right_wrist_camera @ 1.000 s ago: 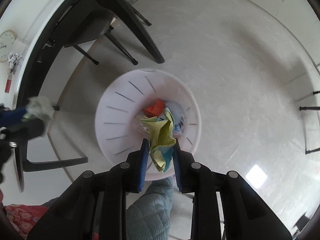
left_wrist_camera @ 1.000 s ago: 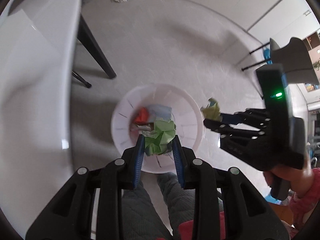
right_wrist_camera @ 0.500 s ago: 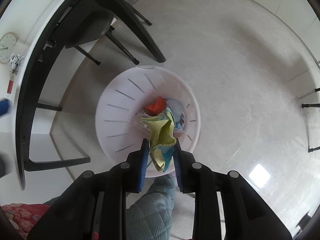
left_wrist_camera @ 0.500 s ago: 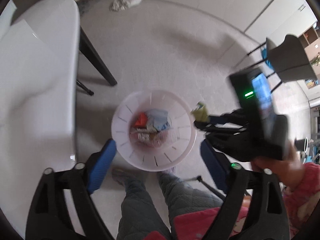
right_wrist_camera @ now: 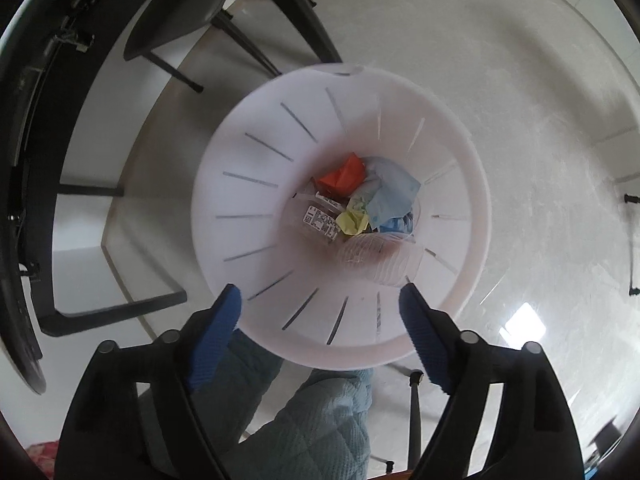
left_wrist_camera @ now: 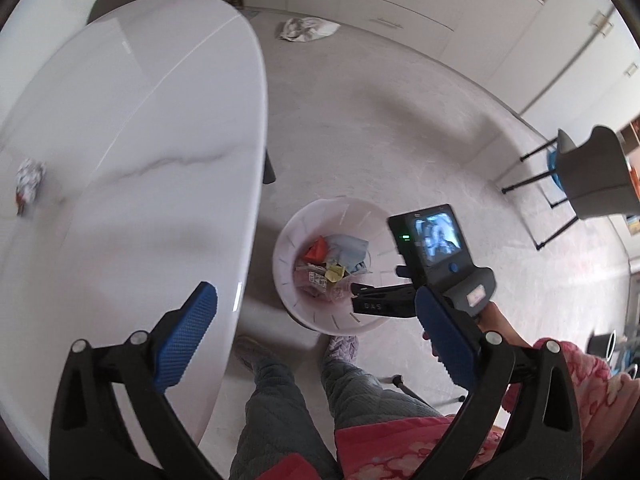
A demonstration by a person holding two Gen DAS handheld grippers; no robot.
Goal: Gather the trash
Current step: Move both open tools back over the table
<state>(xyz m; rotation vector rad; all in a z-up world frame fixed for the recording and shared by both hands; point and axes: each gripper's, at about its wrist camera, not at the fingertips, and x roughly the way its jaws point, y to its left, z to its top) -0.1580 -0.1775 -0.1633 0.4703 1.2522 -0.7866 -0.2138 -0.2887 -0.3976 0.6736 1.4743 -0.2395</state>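
A large white oval table (left_wrist_camera: 120, 152) fills the left of the left wrist view, standing over a pale floor (left_wrist_camera: 380, 120). Beside the table's edge, on the floor, sits a round white bin (right_wrist_camera: 340, 216), close to the person's slippered feet. Inside the bin lies a heap of trash: an orange scrap (right_wrist_camera: 344, 176), a pale blue sheet (right_wrist_camera: 390, 196), a yellow wad (right_wrist_camera: 352, 220) and a clear plastic bottle (right_wrist_camera: 380, 258).

Two pieces remain outside the bin. A crumpled wrapper (left_wrist_camera: 29, 178) rests on the table top, far to the left of the left gripper (left_wrist_camera: 316, 336) and well apart from it; its long axis runs roughly up and down in that view. A white crumpled bag (left_wrist_camera: 308, 29) lies on the floor near the cabinets, well beyond the bin. The left gripper is likely nearer to the wrapper, so that seems the next pick.

The left gripper's jaws stand wide apart and hold nothing. The right gripper (right_wrist_camera: 322, 324) hangs directly above the bin, jaws also spread wide and empty, touching nothing
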